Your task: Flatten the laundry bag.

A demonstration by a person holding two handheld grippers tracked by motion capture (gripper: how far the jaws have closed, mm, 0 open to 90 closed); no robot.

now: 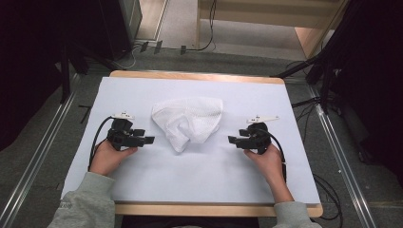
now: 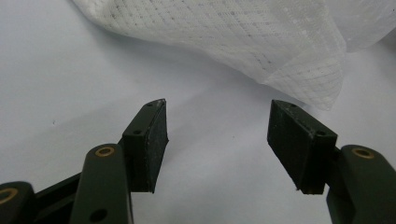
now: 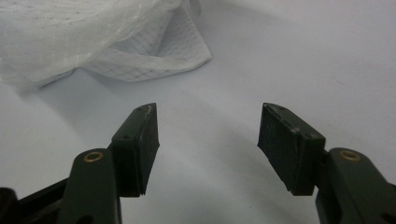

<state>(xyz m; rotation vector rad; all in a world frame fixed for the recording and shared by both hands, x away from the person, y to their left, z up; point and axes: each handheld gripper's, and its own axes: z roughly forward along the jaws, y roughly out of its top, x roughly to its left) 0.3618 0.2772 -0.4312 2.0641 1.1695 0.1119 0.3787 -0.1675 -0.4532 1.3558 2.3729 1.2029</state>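
White mesh cloth (image 1: 188,121) lies crumpled between both open, empty claws.

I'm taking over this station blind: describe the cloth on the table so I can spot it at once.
Start at the white-covered table with the wooden rim. Near its middle, between the left gripper and the right gripper, lies a crumpled white mesh cloth. It is the one soft, bunched thing there, with a fine grid weave, apart from both open grippers.
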